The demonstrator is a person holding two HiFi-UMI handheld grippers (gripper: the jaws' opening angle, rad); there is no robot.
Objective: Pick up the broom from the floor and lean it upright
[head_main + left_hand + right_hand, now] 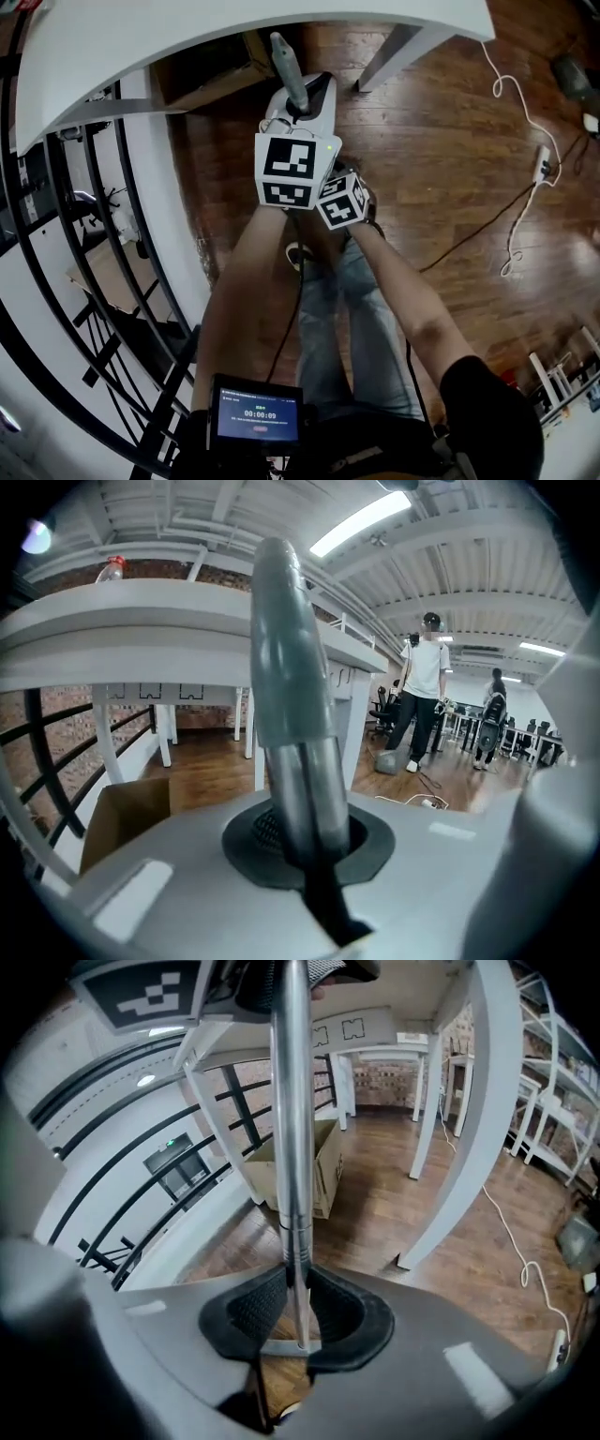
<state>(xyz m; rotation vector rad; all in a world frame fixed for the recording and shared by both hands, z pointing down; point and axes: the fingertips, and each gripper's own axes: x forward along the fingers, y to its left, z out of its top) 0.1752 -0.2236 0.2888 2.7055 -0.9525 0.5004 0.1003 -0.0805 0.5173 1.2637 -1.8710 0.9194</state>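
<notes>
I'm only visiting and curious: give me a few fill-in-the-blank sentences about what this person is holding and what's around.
1. The left hand-held gripper and the right hand-held gripper both clamp the ____.
2. Its thick grey grip sits in the ____ hand-held gripper.
3. The brown box is made of ____.
4. The floor under the person is made of ____.

Missing words: broom; left; cardboard; wood.

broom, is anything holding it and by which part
Both grippers hold the broom: left gripper shut on the pole just below its grey end grip, right gripper on the bare metal pole.
</notes>
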